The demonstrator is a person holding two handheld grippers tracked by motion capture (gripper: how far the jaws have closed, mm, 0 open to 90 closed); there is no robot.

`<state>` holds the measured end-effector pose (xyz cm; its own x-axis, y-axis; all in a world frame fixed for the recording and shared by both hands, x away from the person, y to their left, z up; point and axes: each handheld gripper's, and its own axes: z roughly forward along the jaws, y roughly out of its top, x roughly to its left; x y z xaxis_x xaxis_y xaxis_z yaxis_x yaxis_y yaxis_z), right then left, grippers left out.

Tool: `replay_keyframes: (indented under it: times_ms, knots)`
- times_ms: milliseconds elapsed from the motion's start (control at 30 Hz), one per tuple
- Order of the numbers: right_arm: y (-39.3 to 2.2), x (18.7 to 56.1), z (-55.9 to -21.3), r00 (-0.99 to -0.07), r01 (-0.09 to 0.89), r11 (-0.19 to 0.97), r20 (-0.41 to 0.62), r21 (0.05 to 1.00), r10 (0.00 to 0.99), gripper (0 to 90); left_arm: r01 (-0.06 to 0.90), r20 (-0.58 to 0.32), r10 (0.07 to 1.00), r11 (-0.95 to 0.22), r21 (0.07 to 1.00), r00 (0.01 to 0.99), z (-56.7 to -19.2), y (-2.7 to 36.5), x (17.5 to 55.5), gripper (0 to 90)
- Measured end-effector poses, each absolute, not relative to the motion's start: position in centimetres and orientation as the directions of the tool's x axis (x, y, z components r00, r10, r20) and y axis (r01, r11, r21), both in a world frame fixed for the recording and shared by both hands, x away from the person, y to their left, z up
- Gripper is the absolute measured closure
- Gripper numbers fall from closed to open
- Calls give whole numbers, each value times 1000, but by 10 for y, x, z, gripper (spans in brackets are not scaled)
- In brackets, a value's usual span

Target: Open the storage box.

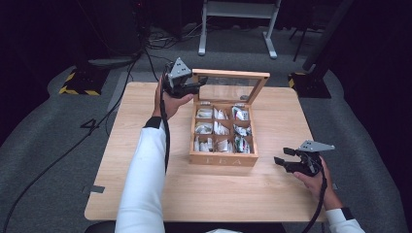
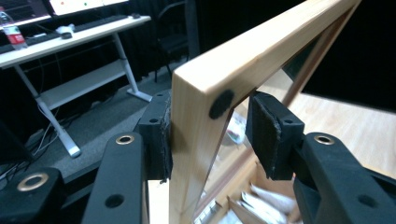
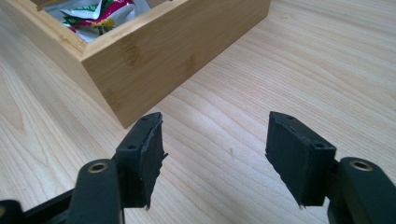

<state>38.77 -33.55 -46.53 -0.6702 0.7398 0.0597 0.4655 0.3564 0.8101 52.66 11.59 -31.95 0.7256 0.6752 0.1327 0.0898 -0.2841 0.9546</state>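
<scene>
A wooden tea box (image 1: 223,159) stands on the table with its glass-paned lid (image 1: 231,74) raised upright. Its compartments hold several tea bags (image 1: 221,128). My left gripper (image 1: 197,86) is at the lid's top left corner. In the left gripper view the lid's wooden frame (image 2: 196,93) stands between the jaws of the left gripper (image 2: 210,135). One pad (image 2: 159,140) touches the wood, and a slim gap shows at the other pad. My right gripper (image 1: 282,156) hovers low over the table by the box's front right corner (image 3: 154,51). The right gripper (image 3: 215,149) is open with nothing between its jaws.
The light wooden table (image 1: 145,194) has bare room in front of the box and on both sides. A cable runs along the left sleeve. Beyond the table are grey floor, cables and a white desk frame (image 1: 238,9).
</scene>
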Motion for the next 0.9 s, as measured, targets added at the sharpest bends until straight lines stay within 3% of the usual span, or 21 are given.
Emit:
replay_keyframes:
  times_ms: [900]
  knots:
    - [-323,391,-478,-696,482,403,61,778,715,362,149,63,780,-197,969,623,-323,102,568,460]
